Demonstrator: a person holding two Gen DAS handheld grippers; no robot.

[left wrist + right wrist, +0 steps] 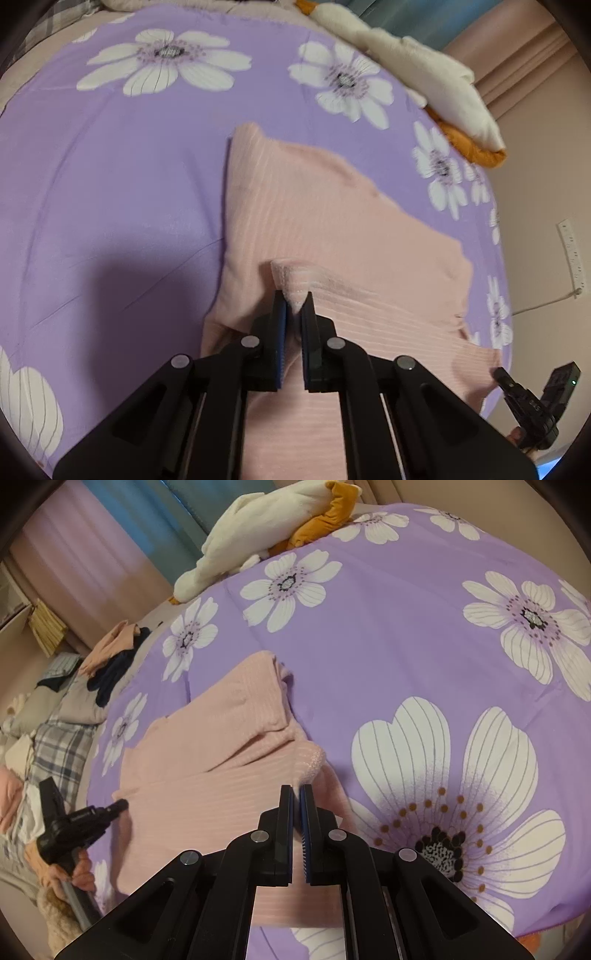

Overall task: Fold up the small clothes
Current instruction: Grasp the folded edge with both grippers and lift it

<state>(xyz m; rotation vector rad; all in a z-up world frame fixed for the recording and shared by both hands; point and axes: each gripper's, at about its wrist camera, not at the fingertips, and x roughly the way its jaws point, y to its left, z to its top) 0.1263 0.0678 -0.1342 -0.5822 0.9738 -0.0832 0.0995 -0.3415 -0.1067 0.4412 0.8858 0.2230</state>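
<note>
A pink ribbed garment lies partly folded on the purple flowered bedspread. My left gripper is shut on a raised corner of its hem, lifted a little off the cloth. In the right wrist view the same garment lies on the bedspread. My right gripper is shut on another corner of the hem at the garment's right side. Each gripper shows in the other's view, the right one at lower right, the left one at lower left.
A white and orange plush toy lies at the bed's far edge, also in the right wrist view. A pile of other clothes sits beside the bed at left. A power strip hangs on the wall.
</note>
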